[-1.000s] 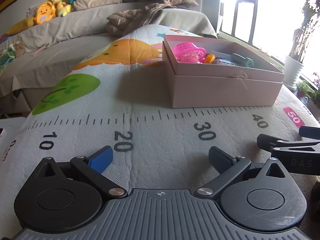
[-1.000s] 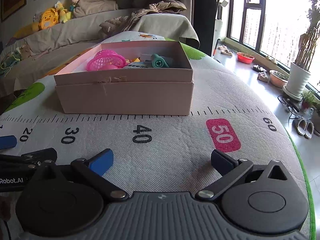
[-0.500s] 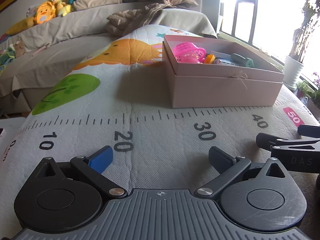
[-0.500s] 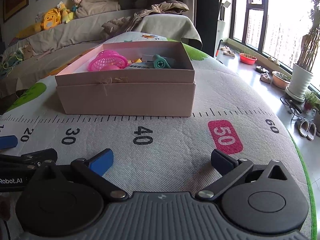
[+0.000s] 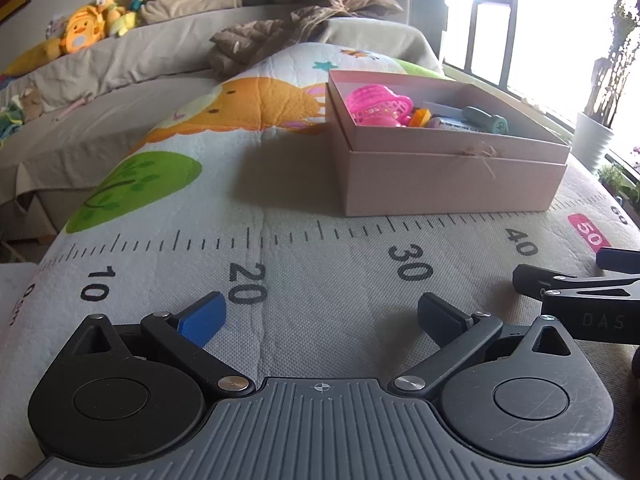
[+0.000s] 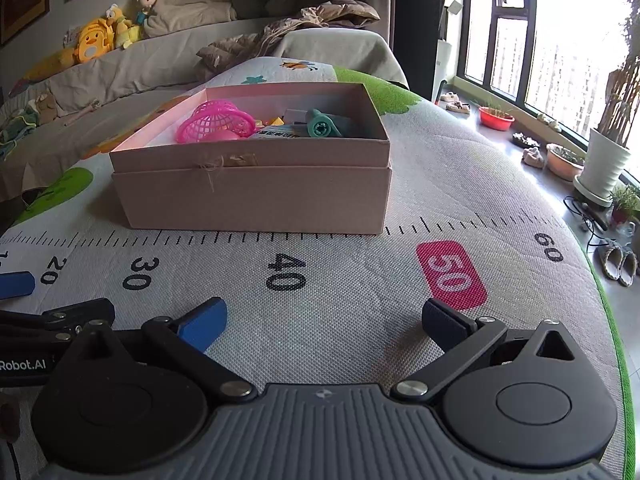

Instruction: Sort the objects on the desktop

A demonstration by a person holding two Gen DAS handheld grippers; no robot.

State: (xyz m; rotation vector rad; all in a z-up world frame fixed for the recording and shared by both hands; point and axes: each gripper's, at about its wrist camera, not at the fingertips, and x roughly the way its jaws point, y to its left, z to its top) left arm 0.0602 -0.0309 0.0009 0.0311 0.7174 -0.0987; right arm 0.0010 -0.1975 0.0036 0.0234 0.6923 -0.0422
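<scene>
- Since a second ago: almost nothing has moved; the right-wrist camera sits slightly nearer the box, and both grippers stay put.
- Left wrist view: left gripper [image 5: 322,314] low over the ruler-print mat [image 5: 320,264] on the counter, jaws spread wide, nothing between them. Pink cardboard box [image 5: 448,172] ahead to the right, holding a pink mesh basket [image 5: 378,102] and a teal tool [image 5: 486,120].
- Right wrist view: right gripper [image 6: 326,320] jaws likewise wide apart, empty. Box straight ahead past the "40" mark, well apart from the jaws.
</scene>
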